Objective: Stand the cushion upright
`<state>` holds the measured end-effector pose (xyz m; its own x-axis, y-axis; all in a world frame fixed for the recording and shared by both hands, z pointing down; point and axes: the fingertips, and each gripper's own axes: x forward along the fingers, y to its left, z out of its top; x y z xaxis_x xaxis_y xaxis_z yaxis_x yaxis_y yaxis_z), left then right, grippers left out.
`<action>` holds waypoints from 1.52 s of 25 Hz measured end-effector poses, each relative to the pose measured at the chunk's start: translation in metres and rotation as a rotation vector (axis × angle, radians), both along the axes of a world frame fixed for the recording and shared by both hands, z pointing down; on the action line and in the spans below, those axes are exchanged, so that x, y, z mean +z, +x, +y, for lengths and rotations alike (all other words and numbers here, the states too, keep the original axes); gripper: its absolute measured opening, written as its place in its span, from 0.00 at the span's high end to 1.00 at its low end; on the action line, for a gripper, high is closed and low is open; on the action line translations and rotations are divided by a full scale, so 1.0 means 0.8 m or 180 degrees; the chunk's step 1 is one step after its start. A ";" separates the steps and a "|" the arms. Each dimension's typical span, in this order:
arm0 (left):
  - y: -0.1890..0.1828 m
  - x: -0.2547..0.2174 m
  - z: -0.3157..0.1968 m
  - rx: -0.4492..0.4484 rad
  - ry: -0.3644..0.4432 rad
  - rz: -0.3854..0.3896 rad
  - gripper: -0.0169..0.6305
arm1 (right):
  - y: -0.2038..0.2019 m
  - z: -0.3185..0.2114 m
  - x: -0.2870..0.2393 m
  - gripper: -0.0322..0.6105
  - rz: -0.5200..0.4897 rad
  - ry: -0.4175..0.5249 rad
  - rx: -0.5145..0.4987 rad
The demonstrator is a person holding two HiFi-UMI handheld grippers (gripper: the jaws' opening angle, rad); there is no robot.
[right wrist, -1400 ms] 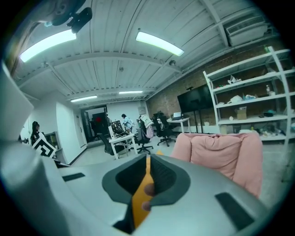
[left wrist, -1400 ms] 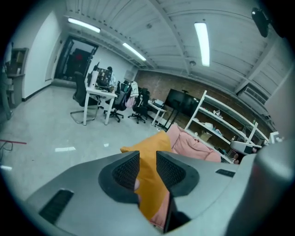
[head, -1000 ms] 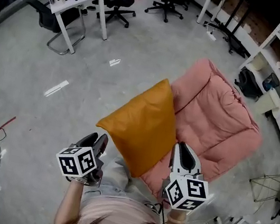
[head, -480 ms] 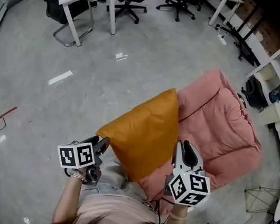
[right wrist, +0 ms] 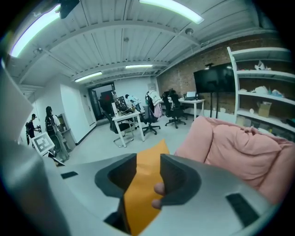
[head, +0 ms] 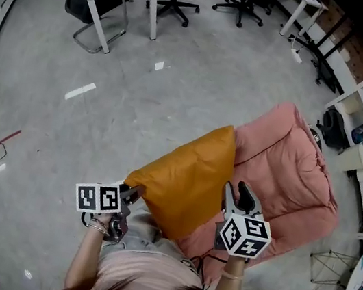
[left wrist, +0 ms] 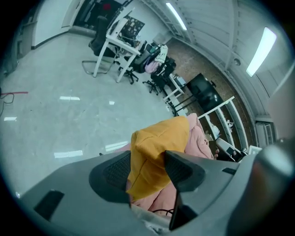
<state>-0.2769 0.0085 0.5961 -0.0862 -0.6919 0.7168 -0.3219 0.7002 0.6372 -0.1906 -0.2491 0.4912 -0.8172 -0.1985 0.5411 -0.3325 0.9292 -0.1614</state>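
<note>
Orange cushion [head: 185, 183] leaning on pink chair [head: 288, 173], standing person [right wrist: 48, 120] (right gripper view only)

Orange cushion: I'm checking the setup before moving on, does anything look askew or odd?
Nothing damaged. The orange cushion stands on edge, leaning against the pink chair rather than free. The left tongs and right tongs are opening, cushion fabric between each pair.
</note>
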 end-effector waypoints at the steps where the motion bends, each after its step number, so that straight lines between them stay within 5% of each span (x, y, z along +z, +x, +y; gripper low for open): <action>1: -0.001 0.003 0.000 0.0022 -0.0010 0.0037 0.64 | -0.005 -0.003 0.004 0.71 0.0031 -0.0003 -0.0016; 17: -0.010 0.034 -0.009 0.0430 -0.0023 0.0598 0.63 | -0.091 -0.055 0.069 0.60 0.0366 -0.0145 -0.0216; 26: -0.013 0.044 -0.012 0.0714 -0.0038 0.0708 0.63 | -0.125 -0.071 0.095 0.55 0.0490 -0.0222 -0.0308; 38: -0.015 0.050 -0.012 0.0728 -0.0043 0.0801 0.63 | -0.156 -0.091 0.129 0.50 0.0677 -0.0343 -0.0549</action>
